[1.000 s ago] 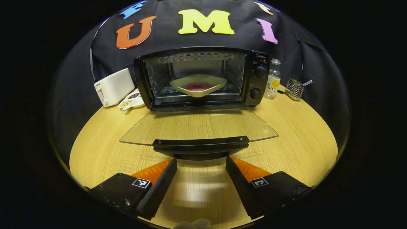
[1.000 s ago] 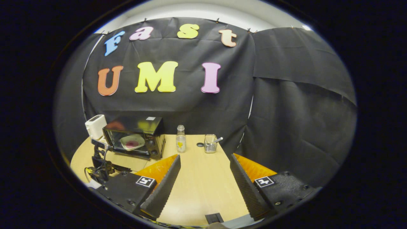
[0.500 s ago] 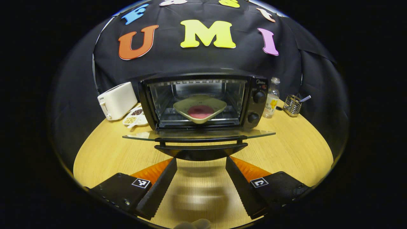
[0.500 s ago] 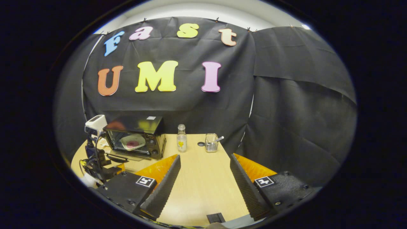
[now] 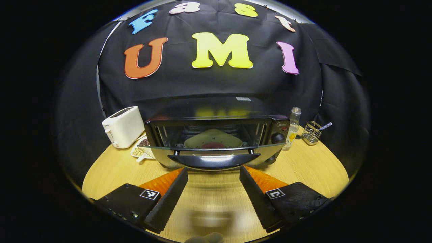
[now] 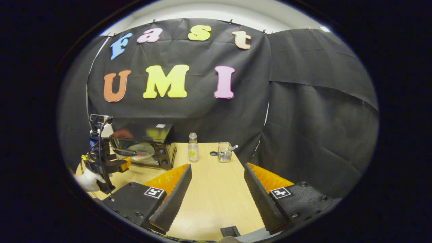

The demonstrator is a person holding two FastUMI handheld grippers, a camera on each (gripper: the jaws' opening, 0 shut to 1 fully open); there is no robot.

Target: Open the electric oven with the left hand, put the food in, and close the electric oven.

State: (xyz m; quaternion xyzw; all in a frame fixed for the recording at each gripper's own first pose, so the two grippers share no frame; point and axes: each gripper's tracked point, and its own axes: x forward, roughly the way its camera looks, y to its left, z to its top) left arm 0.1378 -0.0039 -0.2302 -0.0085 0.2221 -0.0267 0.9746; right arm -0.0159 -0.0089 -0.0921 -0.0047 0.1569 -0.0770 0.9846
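The electric oven (image 5: 216, 135) stands at the back of the round wooden surface (image 5: 303, 168), its glass door (image 5: 212, 148) tilted partway between open and shut. A pale dish (image 5: 212, 140) holding red food (image 5: 213, 145) sits inside the oven. The left tongs (image 5: 213, 175) gape wide, gripping nothing, with the door handle (image 5: 213, 159) just above and ahead of their tips. The right tongs (image 6: 217, 175) also stand wide apart and empty over bare wood, well away from the oven. A white toaster (image 5: 123, 126) and a small dish of beans (image 5: 141, 151) lie to the oven's left; a clear bottle (image 5: 293, 127) and a wire holder (image 5: 311, 133) lie to its right.
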